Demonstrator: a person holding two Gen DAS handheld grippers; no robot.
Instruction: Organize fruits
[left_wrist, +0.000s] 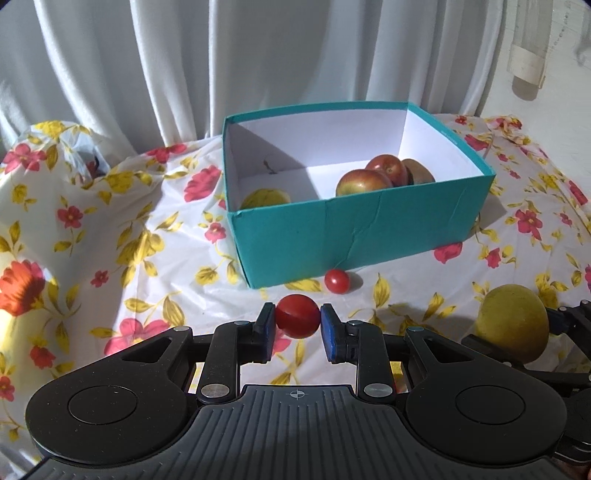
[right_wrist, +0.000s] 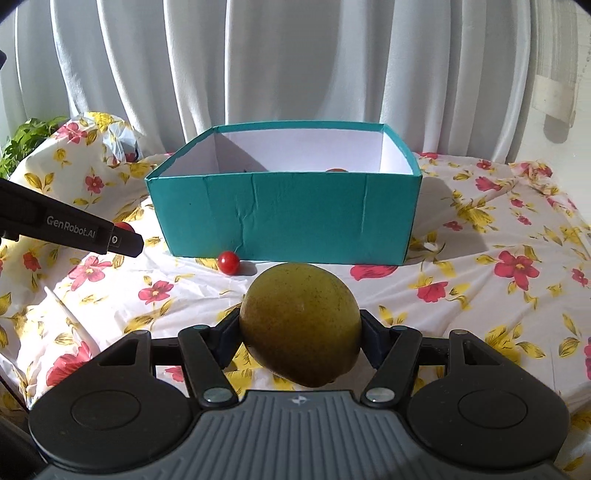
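Both tongs loaded, teal box straight ahead

The left tongs (left_wrist: 297, 320) are pinching a small red tomato (left_wrist: 297, 320) between the blue pads, lifted off the table (left_wrist: 424, 295). The right tongs (right_wrist: 301, 332) are clamped on a yellow-green fruit (right_wrist: 301, 326), mango maybe, which fills the whole gap. Past both sits the open teal box (left_wrist: 354, 236), its near wall facing the tongs; inside are three reddish apples (left_wrist: 364, 182) on the right and one yellow fruit (left_wrist: 264, 198) on the left. A second cherry tomato (left_wrist: 337, 281) lies on the flowery cloth just beside the box's near wall, between tongs and box. White curtain (left_wrist: 221, 55) behind.
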